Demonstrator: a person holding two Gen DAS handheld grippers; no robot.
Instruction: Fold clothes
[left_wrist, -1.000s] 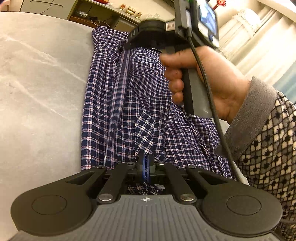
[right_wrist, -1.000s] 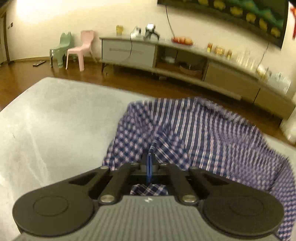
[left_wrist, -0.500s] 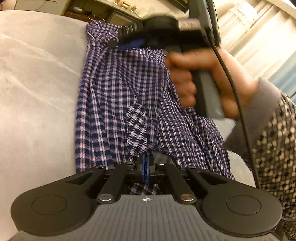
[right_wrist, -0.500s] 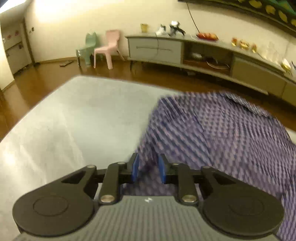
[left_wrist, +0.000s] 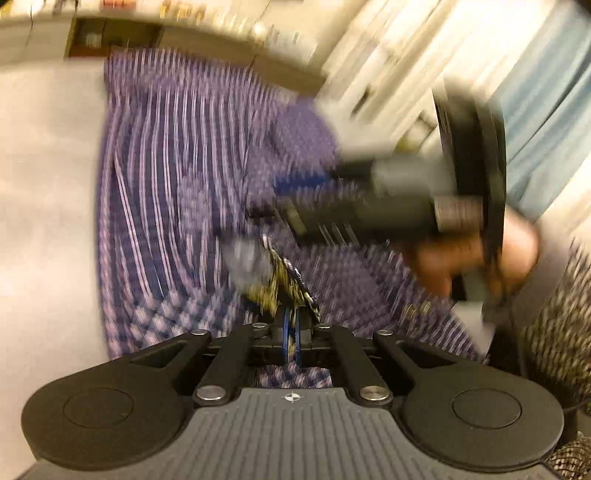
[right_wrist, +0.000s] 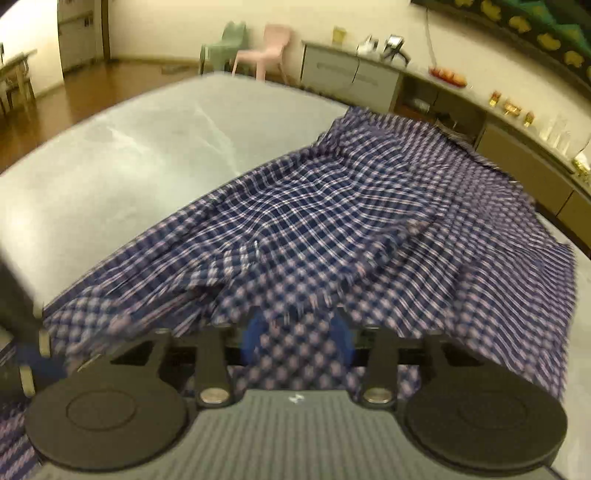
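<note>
A navy and white checked shirt (left_wrist: 166, 184) lies spread on the grey marble table (left_wrist: 44, 221). My left gripper (left_wrist: 291, 334) is shut on a pinch of its near edge, where a yellowish patterned bit of cloth sticks up. In the right wrist view the shirt (right_wrist: 332, 221) stretches away toward the far table edge. My right gripper (right_wrist: 298, 332) has its jaws opening, and loose checked cloth lies between the blue pads (right_wrist: 255, 334) without being pressed. The left wrist view shows the right gripper, blurred, low over the shirt's right side, held by a hand (left_wrist: 480, 258).
The table (right_wrist: 129, 155) is bare left of the shirt. A long sideboard (right_wrist: 369, 74) with small items runs behind it, and a pink chair (right_wrist: 266, 44) and a green chair (right_wrist: 225, 40) stand on the wooden floor. A patterned sleeve (left_wrist: 561, 314) is at the right.
My right gripper has let go of the shirt, its jaws have parted, and it has swung from the far end to the right side. My left gripper stays shut and has shifted a little.
</note>
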